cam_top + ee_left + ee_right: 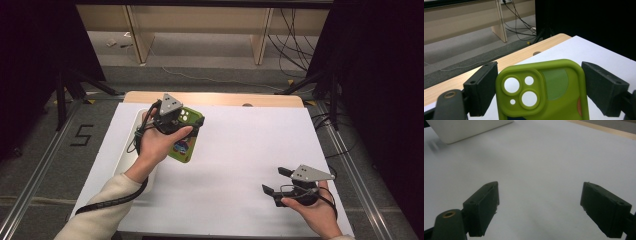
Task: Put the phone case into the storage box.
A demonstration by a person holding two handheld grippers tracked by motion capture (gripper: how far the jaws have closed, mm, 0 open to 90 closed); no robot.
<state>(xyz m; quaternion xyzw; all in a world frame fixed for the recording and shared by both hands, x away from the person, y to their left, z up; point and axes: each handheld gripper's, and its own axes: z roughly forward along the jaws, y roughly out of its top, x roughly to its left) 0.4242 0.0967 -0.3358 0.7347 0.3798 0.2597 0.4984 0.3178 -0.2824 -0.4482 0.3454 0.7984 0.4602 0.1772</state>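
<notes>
Nearest, at about five o'clock on the white sheet (240, 150): right gripper (276, 181), held in a hand, spread wide with nothing inside, low over bare sheet. Same spread seen in the right gripper view (540, 205), with a white tray (461, 130) at eleven o'clock beyond.

Farther in, at about ten o'clock: left gripper (175, 122), held in the other hand, pinching a green phone case (184, 147) across its width and holding it tilted above the sheet, just beside the white tray (129, 155) at nine o'clock. In the left gripper view (540, 87), pads pressed on both long edges of the phone case (559, 105), camera holes facing the lens, upper end free.

Judged as the carrying step, with the phone case lifted clear. To do it well:
- Keep the squeeze steady and light; soft rubbery sides probably bow under hard pressure and may spring out.
- Keep the wrist level, to stop the free lower end swinging.
- Lower flat before letting go, rather than dropping from height.
- Leave the right gripper wide and clear, or bring it in from five o'clock to steady the lower end.

Farthest, at twelve o'clock: bare wooden table edge (215, 98).
</notes>
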